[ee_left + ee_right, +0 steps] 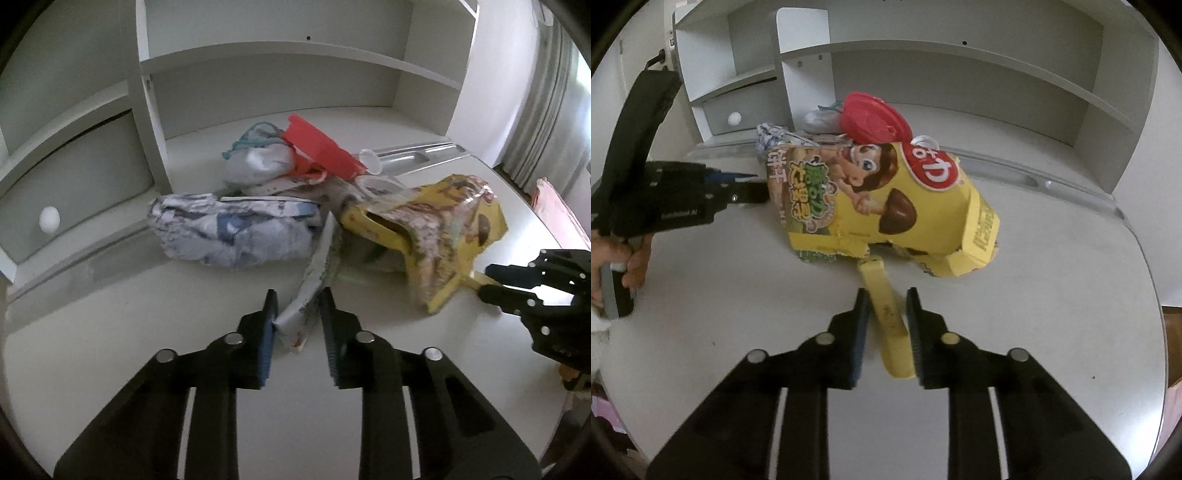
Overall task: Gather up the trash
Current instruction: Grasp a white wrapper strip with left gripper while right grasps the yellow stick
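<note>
A heap of trash lies on the white desk (1052, 295): a torn yellow snack box (905, 199), a red plastic lid (317, 147), a crumpled blue-and-white paper bundle (236, 232) and a white bag with a teal string (258, 158). A long white wrapper (308, 280) sticks out of the heap toward me, and my left gripper (298, 301) is shut on its near end. My right gripper (886, 297) is shut on the box's loose yellow flap (890, 332). Seen from the left wrist, the right gripper (484, 281) sits at the corner of the box (436, 229).
A white shelf unit rises behind the heap, with a drawer and round white knob (49, 218) at the left. A shallow groove (417, 155) runs along the desk's back. A person's hand (631, 266) holds the left gripper (762, 184). The desk edge curves at the right.
</note>
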`<state>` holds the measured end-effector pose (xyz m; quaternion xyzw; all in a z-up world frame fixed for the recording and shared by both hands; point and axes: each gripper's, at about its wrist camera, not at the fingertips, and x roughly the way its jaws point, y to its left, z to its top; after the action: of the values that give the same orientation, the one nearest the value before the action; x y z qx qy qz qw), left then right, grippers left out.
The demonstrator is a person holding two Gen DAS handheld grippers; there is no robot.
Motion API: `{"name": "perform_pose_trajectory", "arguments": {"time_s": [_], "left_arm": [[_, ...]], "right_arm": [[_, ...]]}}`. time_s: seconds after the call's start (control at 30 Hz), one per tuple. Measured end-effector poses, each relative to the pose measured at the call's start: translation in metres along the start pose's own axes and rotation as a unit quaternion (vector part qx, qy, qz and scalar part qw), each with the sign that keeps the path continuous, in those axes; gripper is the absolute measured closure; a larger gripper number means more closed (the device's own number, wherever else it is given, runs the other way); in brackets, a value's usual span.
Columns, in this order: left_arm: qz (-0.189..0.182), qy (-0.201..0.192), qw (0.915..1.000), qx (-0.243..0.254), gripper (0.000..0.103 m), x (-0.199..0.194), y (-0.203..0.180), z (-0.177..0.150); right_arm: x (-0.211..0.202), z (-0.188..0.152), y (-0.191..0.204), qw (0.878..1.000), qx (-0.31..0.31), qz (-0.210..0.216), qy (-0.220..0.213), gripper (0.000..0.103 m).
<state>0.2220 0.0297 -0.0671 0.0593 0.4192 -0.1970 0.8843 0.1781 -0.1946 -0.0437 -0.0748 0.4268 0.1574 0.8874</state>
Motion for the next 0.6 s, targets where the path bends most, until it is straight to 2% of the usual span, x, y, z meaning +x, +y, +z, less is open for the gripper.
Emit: {"name": "perform_pose_trajectory", "arguments": {"time_s": [0.07,0.37,0.4,0.6], "left_arm": [[0.006,-0.001,0.9999,-0.012,0.092,-0.003,-0.005,-0.004],[0.047,-0.030,0.9976,-0.042,0.092,-0.011,0.016,-0.020],[0.048,-0.031,0.9975,-0.042,0.092,-0.004,0.009,-0.014],[0.050,-0.051,0.9965,-0.043,0.092,-0.019,0.008,-0.018]], "right_arm": [[-0.001,0.000,-0.003,1.000,0.010,-0.005,-0.001,0.089],[-0.022,-0.008,-0.039,0.991,0.109,-0.047,-0.054,0.089],[-0.025,-0.009,-0.042,0.990,0.114,-0.052,-0.059,0.089],[-0.029,-0.009,-0.041,0.989,0.113,-0.066,-0.067,0.089]]}}
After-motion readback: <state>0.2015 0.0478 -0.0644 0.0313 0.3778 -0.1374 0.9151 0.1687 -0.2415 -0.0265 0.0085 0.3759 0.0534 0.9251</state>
